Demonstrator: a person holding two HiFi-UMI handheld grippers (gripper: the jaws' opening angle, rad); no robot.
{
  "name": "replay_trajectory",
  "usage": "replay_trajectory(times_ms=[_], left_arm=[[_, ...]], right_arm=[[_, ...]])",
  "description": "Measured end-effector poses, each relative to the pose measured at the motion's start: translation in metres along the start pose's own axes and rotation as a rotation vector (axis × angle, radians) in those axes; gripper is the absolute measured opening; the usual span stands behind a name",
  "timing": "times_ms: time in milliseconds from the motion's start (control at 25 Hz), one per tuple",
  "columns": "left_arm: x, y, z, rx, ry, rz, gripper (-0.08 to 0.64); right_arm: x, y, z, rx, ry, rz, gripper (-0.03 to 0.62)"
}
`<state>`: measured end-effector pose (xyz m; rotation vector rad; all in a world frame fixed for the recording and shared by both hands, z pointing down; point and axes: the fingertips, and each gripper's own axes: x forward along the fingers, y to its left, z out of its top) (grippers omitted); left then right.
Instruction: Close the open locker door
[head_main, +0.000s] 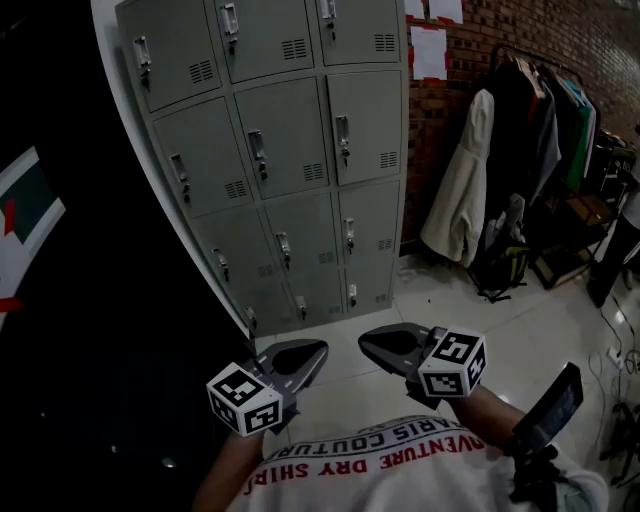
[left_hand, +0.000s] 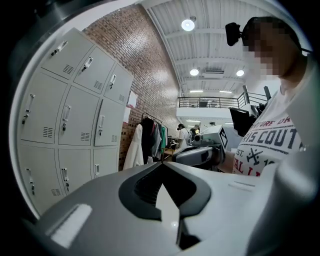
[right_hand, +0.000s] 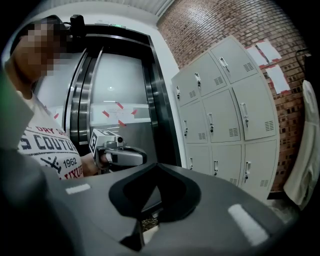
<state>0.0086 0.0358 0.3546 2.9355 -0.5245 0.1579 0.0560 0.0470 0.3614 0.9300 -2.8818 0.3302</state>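
The grey locker bank (head_main: 290, 150) stands ahead against the wall, and every door I can see on it sits flush and closed; no open door shows in any view. Both grippers hover low near the person's chest, well short of the lockers. My left gripper (head_main: 320, 348) is shut and empty, its jaws meeting at the tip (left_hand: 160, 163). My right gripper (head_main: 364, 342) is also shut with nothing held (right_hand: 157, 164). Each gripper shows in the other's view: the right gripper (left_hand: 200, 154) and the left gripper (right_hand: 122, 156). The lockers (left_hand: 65, 120) lie to the left gripper's left and the lockers (right_hand: 225, 115) to the right gripper's right.
A brick wall (head_main: 445, 110) with white papers adjoins the lockers. A clothes rack (head_main: 545, 110) with a white coat (head_main: 462, 190) and a bag (head_main: 500, 268) stands at the right. Dark lift doors (right_hand: 112, 105) are to the left. A dark device (head_main: 548, 410) sits by the right arm.
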Motion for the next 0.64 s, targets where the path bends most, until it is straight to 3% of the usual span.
replay_trajectory(times_ms=[640], left_arm=[[0.012, -0.03, -0.001, 0.017, 0.006, 0.015, 0.002]], right_arm=[[-0.025, 0.012, -0.009, -0.014, 0.016, 0.037, -0.005]])
